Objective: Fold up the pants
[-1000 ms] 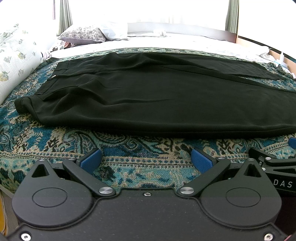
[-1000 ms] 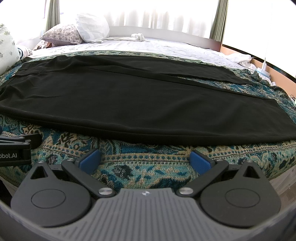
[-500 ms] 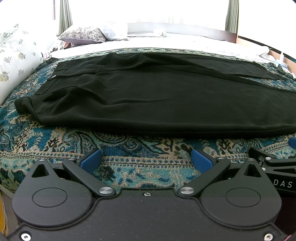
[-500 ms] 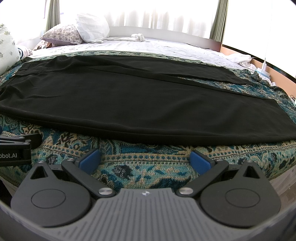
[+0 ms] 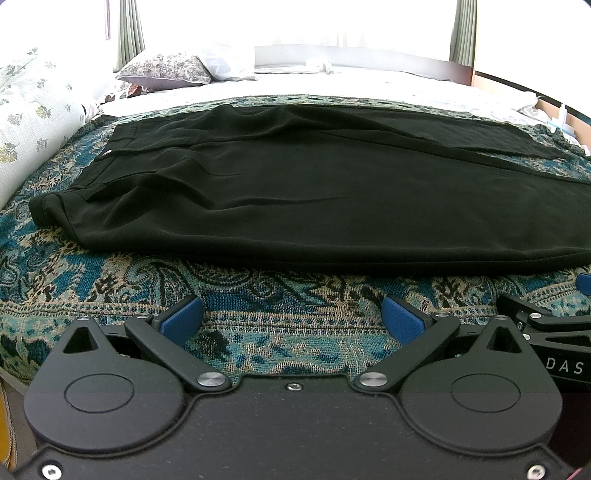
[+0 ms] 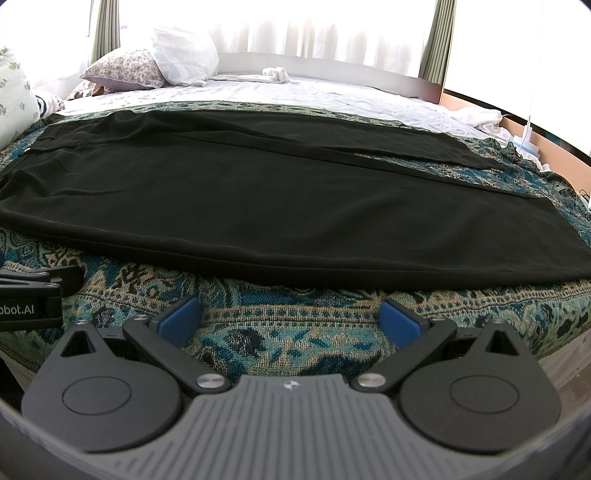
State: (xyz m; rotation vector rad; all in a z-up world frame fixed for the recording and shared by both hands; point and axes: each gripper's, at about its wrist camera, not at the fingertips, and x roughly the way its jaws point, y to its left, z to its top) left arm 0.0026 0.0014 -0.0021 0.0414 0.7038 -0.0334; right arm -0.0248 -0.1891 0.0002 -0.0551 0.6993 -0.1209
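With both the left gripper (image 5: 291, 317) and right gripper (image 6: 290, 317) spread wide short of the pants (image 5: 314, 199), pinching only one slippery layer risks a crooked fold

teal paisley bedspread (image 5: 258, 332), floral pillow (image 6: 125, 68), white pillow (image 6: 184, 61), white sheet (image 6: 332, 92), curtains (image 6: 325, 29)

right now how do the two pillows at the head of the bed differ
The grey floral-print pillow lies low and flat, nearer the bed's left edge; the plain white pillow stands plumper and taller, leaning against its right side. One is patterned, the other unmarked. Both rest on the white sheet, beyond the black pants.
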